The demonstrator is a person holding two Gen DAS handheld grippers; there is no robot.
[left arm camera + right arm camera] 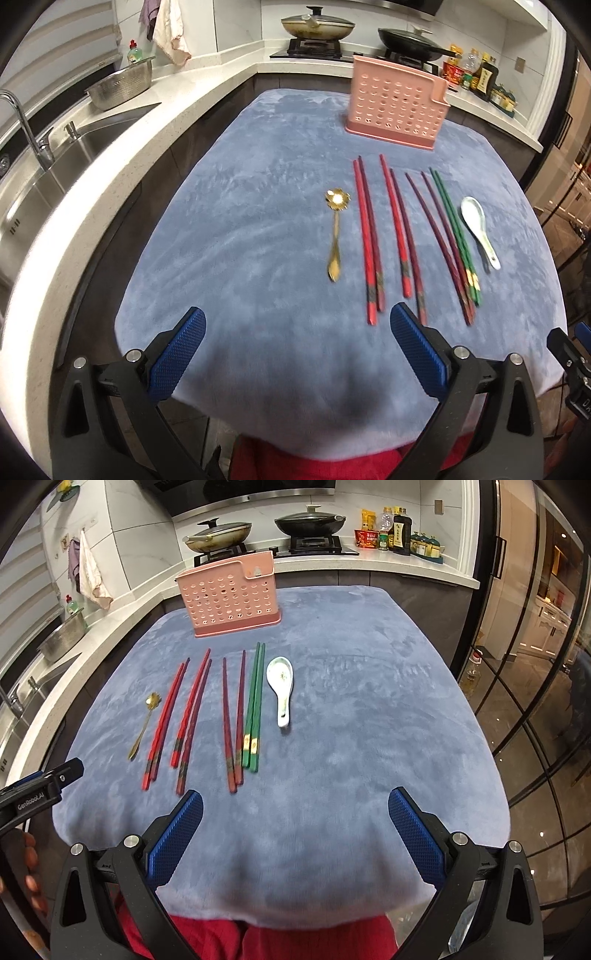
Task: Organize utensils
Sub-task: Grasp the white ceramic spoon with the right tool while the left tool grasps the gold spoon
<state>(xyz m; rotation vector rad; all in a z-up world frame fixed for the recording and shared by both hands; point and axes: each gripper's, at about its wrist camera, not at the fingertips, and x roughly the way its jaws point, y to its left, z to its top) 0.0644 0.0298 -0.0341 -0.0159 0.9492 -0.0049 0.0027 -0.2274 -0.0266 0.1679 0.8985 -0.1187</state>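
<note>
A pink perforated utensil holder [397, 101] [231, 594] stands at the far side of the blue cloth. In front of it lie, left to right, a gold spoon [334, 236] [144, 722], several red and dark red chopsticks [369, 240] [166, 720], a green pair of chopsticks [456, 236] [254, 705] and a white ceramic spoon [478, 229] [281, 686]. My left gripper [297, 321] is open and empty, near the cloth's front edge, below the gold spoon. My right gripper [295, 805] is open and empty, near the front edge, to the right of the chopstick ends.
The blue cloth [258, 206] [369, 701] covers the table. A sink [55, 155] with a tap and a metal colander [122, 85] is on the left counter. Pans sit on the stove [258, 535] behind. Bottles [395, 531] stand at the back right. Glass doors [535, 664] are on the right.
</note>
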